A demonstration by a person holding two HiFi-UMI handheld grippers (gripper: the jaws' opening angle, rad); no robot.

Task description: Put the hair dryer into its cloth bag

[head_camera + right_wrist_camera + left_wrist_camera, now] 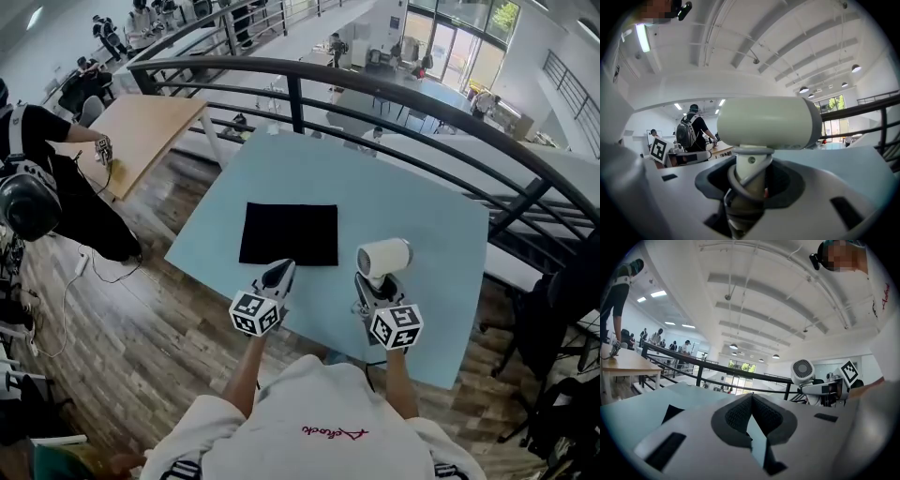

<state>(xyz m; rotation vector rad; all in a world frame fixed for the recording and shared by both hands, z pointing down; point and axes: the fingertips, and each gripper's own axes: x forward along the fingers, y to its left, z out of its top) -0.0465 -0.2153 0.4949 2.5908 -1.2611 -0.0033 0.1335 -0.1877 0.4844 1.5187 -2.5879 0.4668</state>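
A pale blue table (412,202) by a railing (375,80) bears one black bag (288,234), seen whole only in the head view. The left gripper (279,272), shut and empty, is at its near edge; the right gripper (375,283) clamps the handle of the one white dryer (384,257), beside the bag. Only the right gripper view shows cord (757,169) wound round that handle; the pink script on the shirt (309,412) is unreadable.

White hair dryer (382,258) gripped; black bag (289,234) flat
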